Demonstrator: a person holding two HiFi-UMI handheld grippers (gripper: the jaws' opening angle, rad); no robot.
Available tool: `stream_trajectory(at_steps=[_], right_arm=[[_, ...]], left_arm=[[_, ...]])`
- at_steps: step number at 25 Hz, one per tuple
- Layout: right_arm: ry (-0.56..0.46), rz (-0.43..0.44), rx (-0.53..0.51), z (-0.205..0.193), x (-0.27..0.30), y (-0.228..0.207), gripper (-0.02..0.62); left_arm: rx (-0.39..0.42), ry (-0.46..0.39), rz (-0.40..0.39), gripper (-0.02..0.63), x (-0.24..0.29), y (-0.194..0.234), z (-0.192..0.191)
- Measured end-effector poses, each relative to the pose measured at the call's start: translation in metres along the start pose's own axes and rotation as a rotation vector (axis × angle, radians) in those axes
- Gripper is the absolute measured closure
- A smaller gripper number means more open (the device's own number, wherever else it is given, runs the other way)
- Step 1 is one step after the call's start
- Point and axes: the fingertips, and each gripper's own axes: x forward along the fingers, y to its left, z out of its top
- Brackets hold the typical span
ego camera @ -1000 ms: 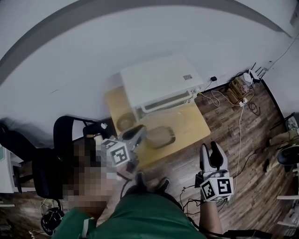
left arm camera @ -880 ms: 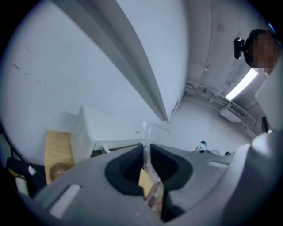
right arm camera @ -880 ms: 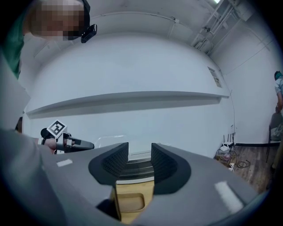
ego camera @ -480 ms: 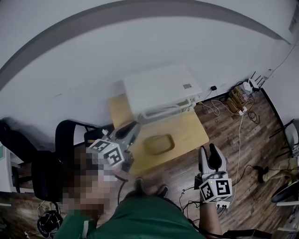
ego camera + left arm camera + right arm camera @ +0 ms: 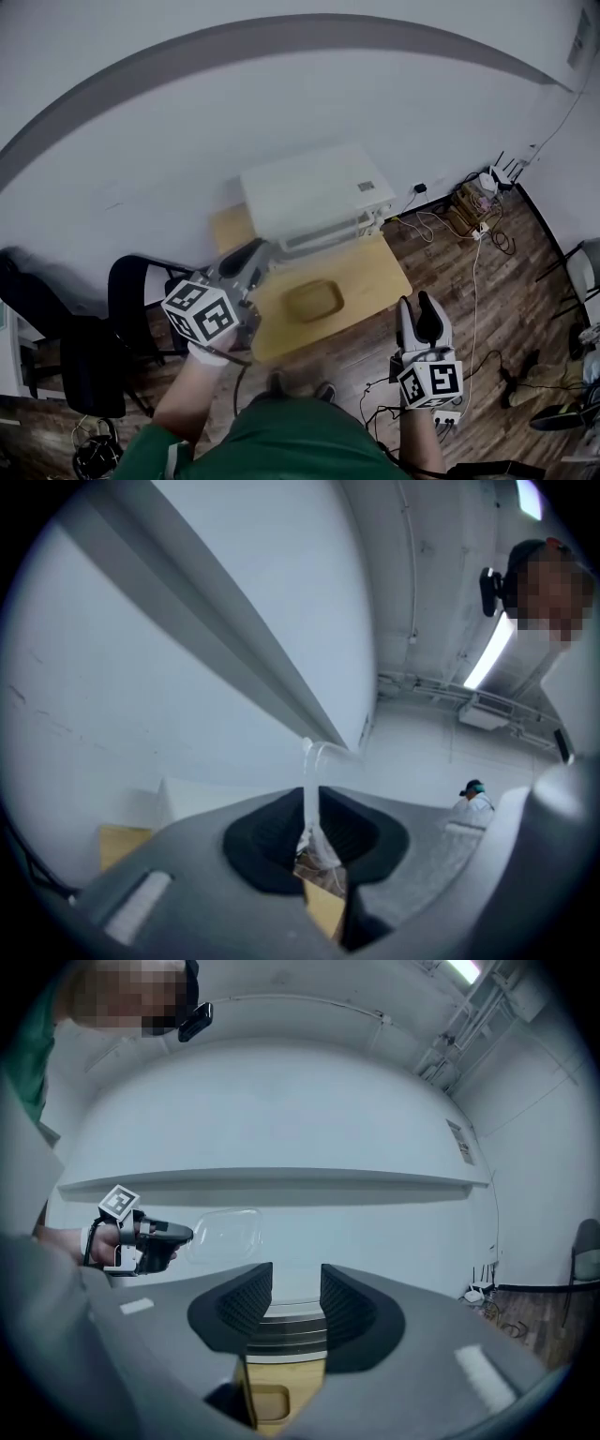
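The clear plastic lid [image 5: 223, 1235] is up in the air above the left side of the bench [image 5: 375, 270]. The left tool [image 5: 249, 264] is clamped on one edge of it. In the left gripper view the lid shows only as a thin, glassy sliver standing upright between the closed pads. In the right gripper view it is a shallow, rounded-corner rectangle, so transparent that the white wall reads straight through it. A second ago the left tool sat lower and closer in, its tip just beside the tray [image 5: 314, 300]. Now it has lifted and drawn back towards the person's left, leaving the tray uncovered. The tray is a tan, dish-shaped piece with soft corners, lying flat near the middle of the pale, smooth wooden top. Behind it, against the wall, stands a white box-shaped machine [image 5: 314, 187] with rounded edges and a long slot along its front. The right tool [image 5: 424, 314] has hardly shifted. It hangs beyond the bench's near right corner, over the dark plank floor [image 5: 478, 309]. Its ribbed black pads are parted and nothing is between them. Loose cables [image 5: 450, 217] trail along the floor by the wall, and a black chair [image 5: 131, 292] stands at the left.
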Motion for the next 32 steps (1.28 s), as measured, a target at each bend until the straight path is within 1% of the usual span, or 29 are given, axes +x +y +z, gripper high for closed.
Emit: stream_trajectory(at_steps=[4, 8, 12, 17, 26, 32], right_arm=[[0.01, -0.017, 0.006, -0.001, 0.001, -0.005, 0.434], [0.008, -0.013, -0.001, -0.002, 0.003, -0.007, 0.434], [0.015, -0.015, 0.004, -0.005, 0.006, -0.011, 0.434], [0.025, -0.014, 0.008, -0.01, 0.011, -0.01, 0.434], [0.034, -0.013, 0.006, -0.011, 0.016, -0.008, 0.434], [0.035, -0.012, 0.001, -0.011, 0.018, -0.006, 0.434]], left_arm=[[0.1, -0.007, 0.025, 0.56, 0.001, -0.004, 0.012], [0.128, -0.023, 0.02, 0.56, 0.004, -0.008, 0.021], [0.118, -0.034, 0.007, 0.56, 0.008, -0.009, 0.026], [0.084, -0.025, 0.0, 0.56, 0.012, -0.004, 0.02], [0.111, -0.042, 0.001, 0.56, 0.013, -0.002, 0.028], [0.079, -0.051, -0.003, 0.56, 0.013, 0.001, 0.028]])
